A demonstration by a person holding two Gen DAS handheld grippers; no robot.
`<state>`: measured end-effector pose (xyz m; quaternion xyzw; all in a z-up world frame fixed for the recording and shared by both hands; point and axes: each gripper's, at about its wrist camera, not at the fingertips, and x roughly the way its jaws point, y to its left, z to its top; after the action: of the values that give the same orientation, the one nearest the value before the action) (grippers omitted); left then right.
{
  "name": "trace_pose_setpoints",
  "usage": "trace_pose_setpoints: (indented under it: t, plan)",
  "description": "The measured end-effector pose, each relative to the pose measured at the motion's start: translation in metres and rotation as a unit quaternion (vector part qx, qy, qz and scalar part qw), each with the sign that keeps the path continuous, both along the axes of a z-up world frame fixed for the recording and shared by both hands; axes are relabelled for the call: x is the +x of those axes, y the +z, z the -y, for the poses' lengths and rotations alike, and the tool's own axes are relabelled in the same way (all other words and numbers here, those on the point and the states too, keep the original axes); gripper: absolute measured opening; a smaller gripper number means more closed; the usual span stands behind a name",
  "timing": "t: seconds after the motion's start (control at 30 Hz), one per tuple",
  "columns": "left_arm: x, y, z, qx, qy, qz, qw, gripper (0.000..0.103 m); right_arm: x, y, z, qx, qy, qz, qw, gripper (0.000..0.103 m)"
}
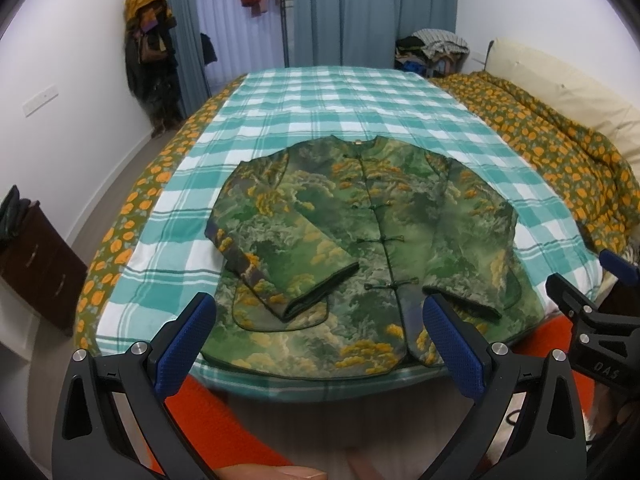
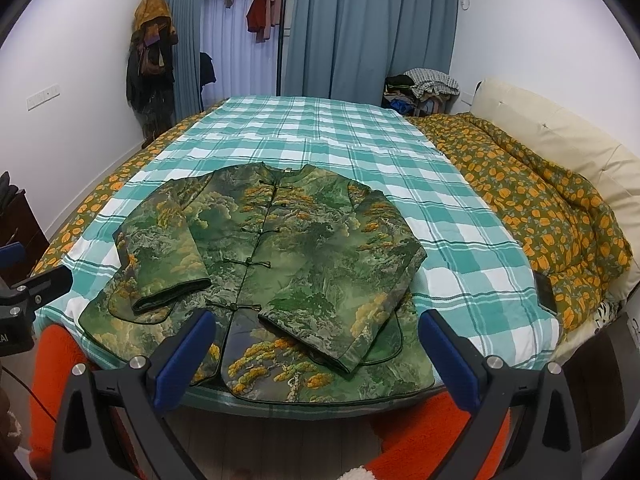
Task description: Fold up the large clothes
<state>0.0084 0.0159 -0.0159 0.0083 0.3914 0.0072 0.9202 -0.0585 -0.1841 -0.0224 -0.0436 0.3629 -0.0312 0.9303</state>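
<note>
Here the bed (image 1: 400, 92) carries everything: a teal-and-white checked sheet (image 2: 320, 128) spread flat, with an orange-flowered quilt (image 2: 540, 200) bunched along its right edge. The jacket (image 1: 360, 240) lies face up at the near edge, collar toward the far edge, hem toward the grippers, so its long axis runs straight away from both. It looks padded and brocade-like, green with yellow tree patterns, closed by 5 knotted frog buttons (image 1: 386, 239). Both sleeves are already crossed in over the front. The left gripper (image 1: 320, 340) and right gripper (image 2: 316, 344) hover just short of the hem, jaws spread wide, holding nothing; the left sits nearer the left-hand sleeve cuff (image 1: 320, 292).
</note>
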Motion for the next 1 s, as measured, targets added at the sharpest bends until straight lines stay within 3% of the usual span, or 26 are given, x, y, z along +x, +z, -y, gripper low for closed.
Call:
trace_pose_setpoints:
  t: [1.0]
  plan:
    - [-0.0034, -0.0013, -0.0019, 0.001, 0.0, -0.003, 1.0, 0.103, 0.0006, -0.0028, -0.0041, 0.003, 0.001, -0.007, 1.0, 0.103]
